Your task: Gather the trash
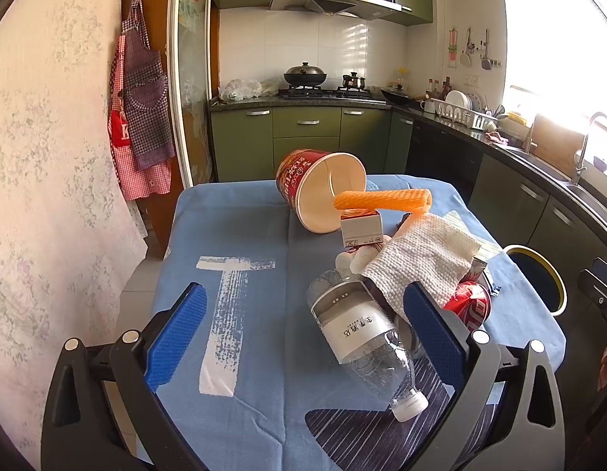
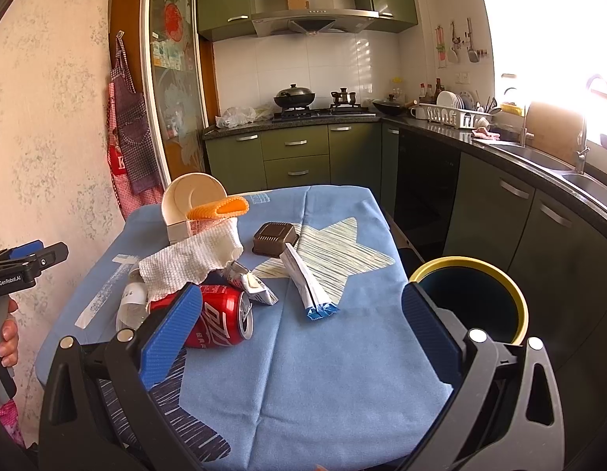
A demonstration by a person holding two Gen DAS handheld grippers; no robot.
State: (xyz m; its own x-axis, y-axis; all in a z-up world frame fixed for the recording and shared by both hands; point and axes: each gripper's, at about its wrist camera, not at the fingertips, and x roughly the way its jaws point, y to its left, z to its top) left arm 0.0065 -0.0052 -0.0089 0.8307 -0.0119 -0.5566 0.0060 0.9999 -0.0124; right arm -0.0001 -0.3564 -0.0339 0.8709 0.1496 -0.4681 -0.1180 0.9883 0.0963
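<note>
Trash lies on a blue tablecloth [image 1: 244,235]. A clear plastic bottle [image 1: 362,333] lies on its side between the fingers of my open left gripper [image 1: 303,322]. Past it are a white paper towel [image 1: 425,263], a red cola can [image 1: 472,306], a small carton [image 1: 360,227], an orange foam net [image 1: 382,199] and a tipped noodle cup [image 1: 319,192]. My right gripper [image 2: 303,322] is open and empty above the cloth [image 2: 323,353], the cola can [image 2: 217,320] by its left finger. A brown tray [image 2: 274,238], a white wrapper [image 2: 307,286] and a crumpled packet [image 2: 252,284] lie beyond.
A dark bin with a yellow rim [image 2: 472,302] stands off the table's right edge; it also shows in the left wrist view [image 1: 539,274]. Green kitchen cabinets [image 2: 295,153], a stove and a sink counter [image 2: 539,157] lie behind. A wall with hanging aprons [image 1: 142,110] is on the left.
</note>
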